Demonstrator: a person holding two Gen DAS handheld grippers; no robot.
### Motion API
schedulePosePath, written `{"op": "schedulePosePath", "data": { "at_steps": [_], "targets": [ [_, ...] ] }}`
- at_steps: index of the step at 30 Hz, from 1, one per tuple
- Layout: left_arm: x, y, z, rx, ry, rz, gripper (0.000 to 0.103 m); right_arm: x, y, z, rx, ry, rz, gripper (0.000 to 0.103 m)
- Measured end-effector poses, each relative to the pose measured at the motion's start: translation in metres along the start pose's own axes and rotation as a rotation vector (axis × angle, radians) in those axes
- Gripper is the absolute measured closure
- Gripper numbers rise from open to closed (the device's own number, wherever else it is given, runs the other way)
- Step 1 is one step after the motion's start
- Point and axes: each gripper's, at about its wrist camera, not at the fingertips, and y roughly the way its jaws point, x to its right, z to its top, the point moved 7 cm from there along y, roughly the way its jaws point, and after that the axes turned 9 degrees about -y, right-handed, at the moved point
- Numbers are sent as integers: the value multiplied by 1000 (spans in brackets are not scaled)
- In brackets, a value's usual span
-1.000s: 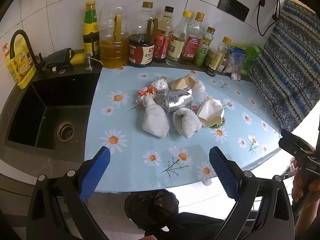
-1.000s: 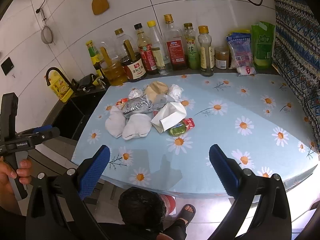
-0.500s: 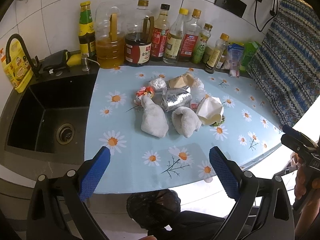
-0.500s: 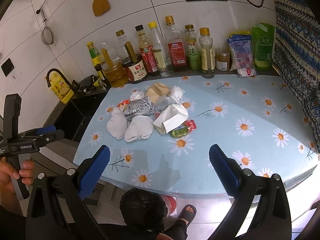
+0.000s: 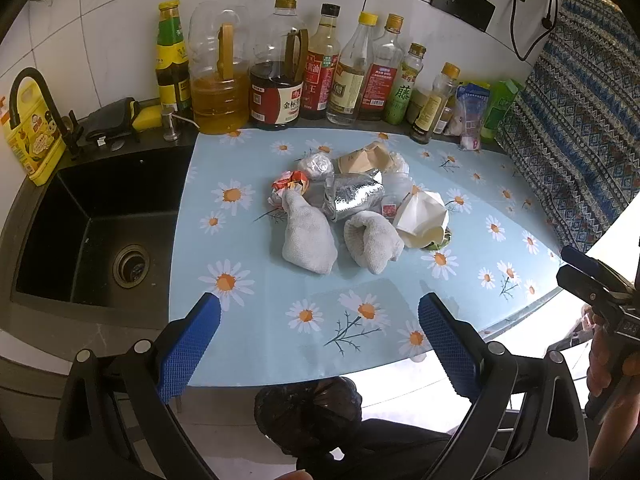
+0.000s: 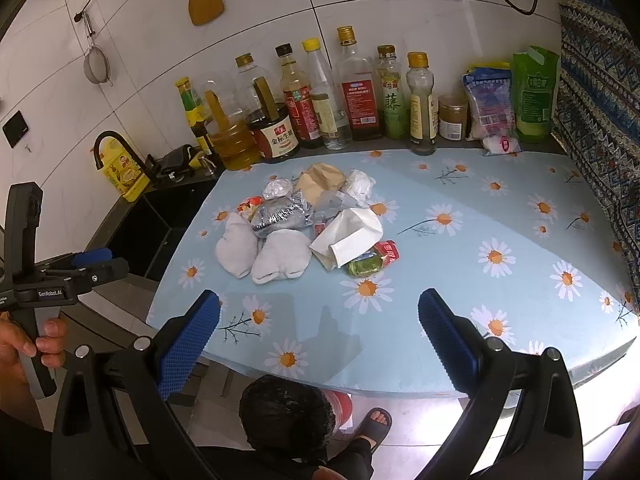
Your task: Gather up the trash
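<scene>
Both my tools, left [image 5: 319, 344] & right [image 6: 319, 342], spread wide, empty. Trash pile [image 5: 352, 208] sits mid-desk [image 5: 280, 320]. Risk: loose wrappers slip or scatter when pinched, esp. foil.

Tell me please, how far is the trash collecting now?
Nothing looks collected yet. The whole trash pile lies on the daisy tablecloth, including the silver foil bag and white paper wrapper. Nothing is in hand: left gripper and right gripper are open and empty, short of the pile. All picking up remains.
</scene>
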Motion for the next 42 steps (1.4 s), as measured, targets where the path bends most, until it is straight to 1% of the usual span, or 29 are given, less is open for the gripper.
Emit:
{"op": "schedulePosePath", "data": {
  "at_steps": [19,28,33,42],
  "targets": [
    [-1,1,-5,-4,-7,7,7,3,2,0,-7,3,8,5],
    [6,8,-6,-29,-10,6,7,8,5,-5,-14,9,20,5],
    [3,17,-7,-48,-36,25,7,12,13,-6,-39,5,35,5],
    [-2,35,-10,-89,-84,23,7,15,35,-6,-86,-21,76,5]
  ]
}}
